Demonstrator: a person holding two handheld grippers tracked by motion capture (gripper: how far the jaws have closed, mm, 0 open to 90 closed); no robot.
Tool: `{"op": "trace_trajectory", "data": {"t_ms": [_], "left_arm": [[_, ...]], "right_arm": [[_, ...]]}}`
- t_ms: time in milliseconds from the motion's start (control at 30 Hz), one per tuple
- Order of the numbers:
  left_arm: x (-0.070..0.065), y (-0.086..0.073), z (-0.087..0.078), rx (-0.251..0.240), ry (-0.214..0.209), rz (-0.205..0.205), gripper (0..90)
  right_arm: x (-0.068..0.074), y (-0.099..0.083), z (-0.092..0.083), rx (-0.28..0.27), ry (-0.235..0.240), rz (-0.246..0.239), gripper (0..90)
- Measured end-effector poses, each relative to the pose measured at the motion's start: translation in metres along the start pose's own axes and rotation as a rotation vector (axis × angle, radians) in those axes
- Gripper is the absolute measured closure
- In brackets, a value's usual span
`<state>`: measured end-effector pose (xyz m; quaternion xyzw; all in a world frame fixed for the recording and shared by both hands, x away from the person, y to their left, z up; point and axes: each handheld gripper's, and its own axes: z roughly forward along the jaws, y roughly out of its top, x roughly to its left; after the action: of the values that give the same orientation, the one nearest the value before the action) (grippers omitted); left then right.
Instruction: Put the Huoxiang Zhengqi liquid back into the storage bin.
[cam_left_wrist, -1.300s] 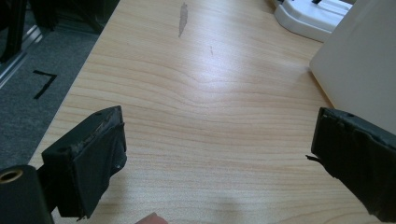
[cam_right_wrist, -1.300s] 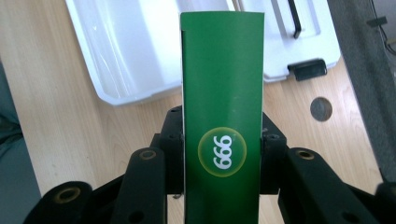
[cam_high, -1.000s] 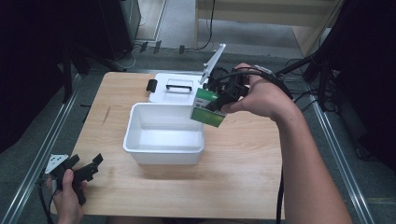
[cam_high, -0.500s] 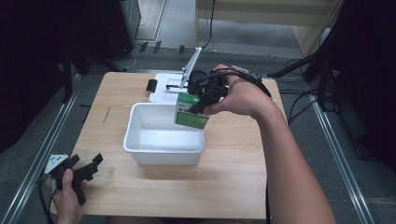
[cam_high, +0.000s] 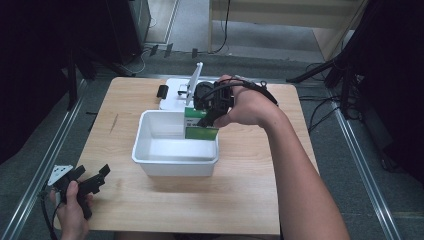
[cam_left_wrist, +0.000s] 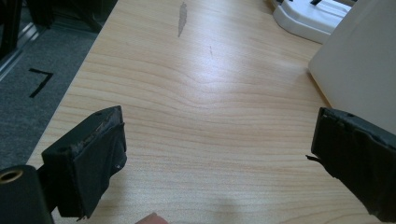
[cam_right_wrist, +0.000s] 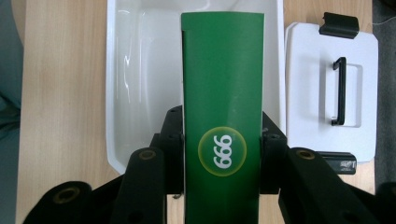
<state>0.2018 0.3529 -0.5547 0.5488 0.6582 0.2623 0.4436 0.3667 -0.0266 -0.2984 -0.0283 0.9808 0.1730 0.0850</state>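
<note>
Pale wood with a fine straight grain makes up the worktop, a rectangular slab with a short dark streak near its left side. On its middle stands a white plastic tub, rectangular with rounded corners and smooth glossy walls. Behind the tub lies its flat white lid, with a black bar handle set in a recess and a black clip at each end. The right hand-held gripper, held over the tub's far right corner, is clamped on a green cardboard box, one black jaw pressed against each long side; the box is a tall smooth carton with a round yellow-rimmed badge reading 666, and its lower end hangs over the inside of the tub. The left hand-held gripper rests at the worktop's near left corner, its worn black padded jaws spread wide apart with nothing between them.
</note>
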Motion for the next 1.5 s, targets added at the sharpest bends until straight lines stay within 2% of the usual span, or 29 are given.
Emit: {"op": "trace_trajectory", "data": {"t_ms": [167,700,833,900,933,1100,1133,1267,1300,1367,1500], "left_arm": [[0.0,0.0,0.0,0.001,0.001,0.002,4.0],[0.0,0.0,0.0,0.001,0.0,-0.001,4.0],[0.0,0.0,0.0,-0.002,-0.001,-0.005,4.0],[0.0,0.0,0.0,-0.002,-0.001,-0.005,4.0],[0.0,0.0,0.0,-0.002,0.0,-0.005,4.0],[0.0,0.0,0.0,-0.002,0.0,-0.005,4.0],[0.0,0.0,0.0,-0.002,0.001,-0.004,4.0],[0.0,0.0,0.0,-0.003,0.0,-0.005,4.0],[0.0,0.0,0.0,-0.003,0.0,-0.005,4.0],[0.0,0.0,0.0,-0.003,0.0,-0.004,4.0],[0.0,0.0,0.0,-0.003,-0.001,-0.005,4.0]], "right_arm": [[-0.002,-0.001,0.009,-0.005,0.013,-0.004,64.0],[-0.002,-0.004,0.039,0.04,0.018,0.01,63.9],[-0.004,-0.006,0.048,0.032,0.023,-0.007,63.9],[-0.003,-0.007,0.049,0.043,0.025,0.009,63.9],[-0.004,-0.007,0.054,0.039,0.029,-0.017,63.9],[-0.004,-0.008,0.059,0.058,0.03,0.012,63.9],[-0.006,-0.009,0.063,0.046,0.027,-0.007,63.9],[-0.006,-0.01,0.067,0.051,0.028,-0.001,63.9],[-0.005,-0.01,0.068,0.059,0.029,0.008,63.9],[-0.006,-0.01,0.073,0.058,0.03,-0.011,63.9],[-0.005,-0.009,0.08,0.088,0.028,0.001,63.8]]}}
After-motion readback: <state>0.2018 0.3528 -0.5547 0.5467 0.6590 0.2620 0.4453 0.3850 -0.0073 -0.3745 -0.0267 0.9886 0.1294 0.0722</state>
